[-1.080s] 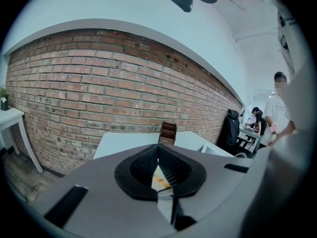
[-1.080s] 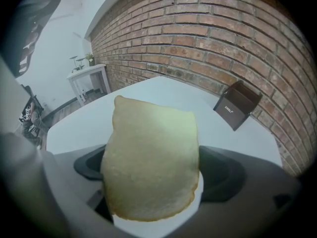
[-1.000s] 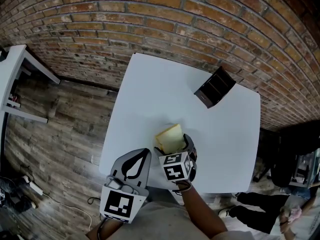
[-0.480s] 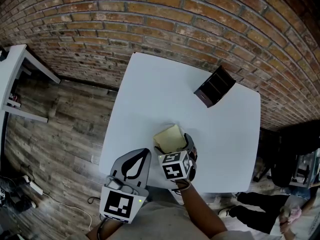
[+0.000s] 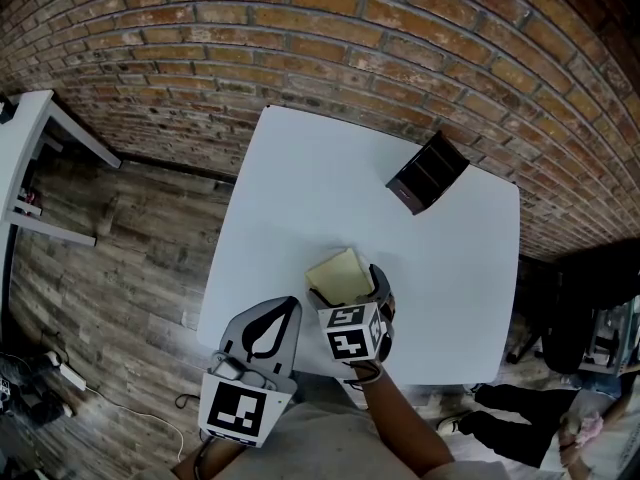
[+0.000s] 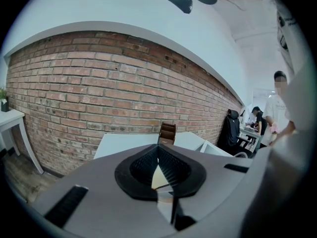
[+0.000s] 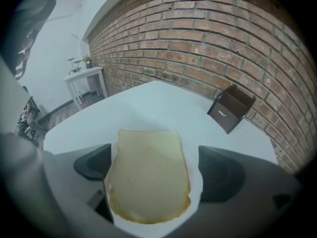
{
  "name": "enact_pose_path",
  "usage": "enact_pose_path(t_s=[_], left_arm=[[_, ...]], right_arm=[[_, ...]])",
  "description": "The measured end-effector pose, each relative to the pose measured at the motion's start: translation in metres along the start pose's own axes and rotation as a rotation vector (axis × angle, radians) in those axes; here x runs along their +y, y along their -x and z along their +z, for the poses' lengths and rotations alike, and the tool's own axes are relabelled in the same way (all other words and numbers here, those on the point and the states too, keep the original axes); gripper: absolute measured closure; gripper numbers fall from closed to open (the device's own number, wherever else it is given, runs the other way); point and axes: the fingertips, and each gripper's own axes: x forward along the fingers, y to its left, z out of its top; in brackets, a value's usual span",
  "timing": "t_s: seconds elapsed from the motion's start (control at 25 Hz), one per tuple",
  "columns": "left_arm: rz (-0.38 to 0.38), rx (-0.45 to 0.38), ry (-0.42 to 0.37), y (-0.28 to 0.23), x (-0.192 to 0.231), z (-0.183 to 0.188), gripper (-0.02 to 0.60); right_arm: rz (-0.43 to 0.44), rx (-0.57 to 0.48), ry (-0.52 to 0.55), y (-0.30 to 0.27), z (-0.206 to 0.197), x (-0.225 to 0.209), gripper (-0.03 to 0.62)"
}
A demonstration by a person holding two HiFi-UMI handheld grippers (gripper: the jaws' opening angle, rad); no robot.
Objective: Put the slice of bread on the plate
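The slice of bread (image 5: 340,275) is pale yellow with a browned crust and sits flat between the two dark fingers of my right gripper (image 5: 345,286), over the near part of the white table (image 5: 330,178). In the right gripper view the slice of bread (image 7: 147,176) fills the space between the wide-set jaws of the right gripper (image 7: 156,175), which hold it by its side edges. My left gripper (image 5: 290,306) hangs at the table's near left edge. Its jaws are together with nothing in them, as the left gripper (image 6: 158,150) view shows. No plate is in view.
A dark brown box (image 5: 428,171) stands at the table's far right, also seen as the box (image 7: 232,108) ahead of the bread. A brick wall (image 5: 330,28) runs behind the table. A small white side table (image 5: 30,138) stands left; a black chair (image 5: 570,308) stands right.
The bread has turned slightly and shifted a little left between the right gripper's fingers. Both grippers stay almost where they were.
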Motion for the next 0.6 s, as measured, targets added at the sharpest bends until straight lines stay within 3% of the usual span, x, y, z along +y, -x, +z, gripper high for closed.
enact_pose_path(t_s=[0.16, 0.24, 0.36, 0.6], left_arm=[[0.001, -0.004, -0.004, 0.003, -0.001, 0.001, 0.572], [-0.001, -0.005, -0.009, 0.005, -0.003, 0.002, 0.572], [-0.004, -0.011, -0.016, 0.008, -0.005, 0.003, 0.572], [-0.02, -0.024, -0.026, 0.015, -0.015, 0.006, 0.572]], right_arm=[[0.005, -0.025, -0.011, 0.005, 0.004, 0.001, 0.052], [0.005, -0.048, -0.021, 0.01, 0.007, 0.0, 0.085], [0.003, -0.1, -0.057, 0.02, 0.014, 0.0, 0.205], [0.006, -0.234, -0.112, 0.049, 0.028, 0.001, 0.514]])
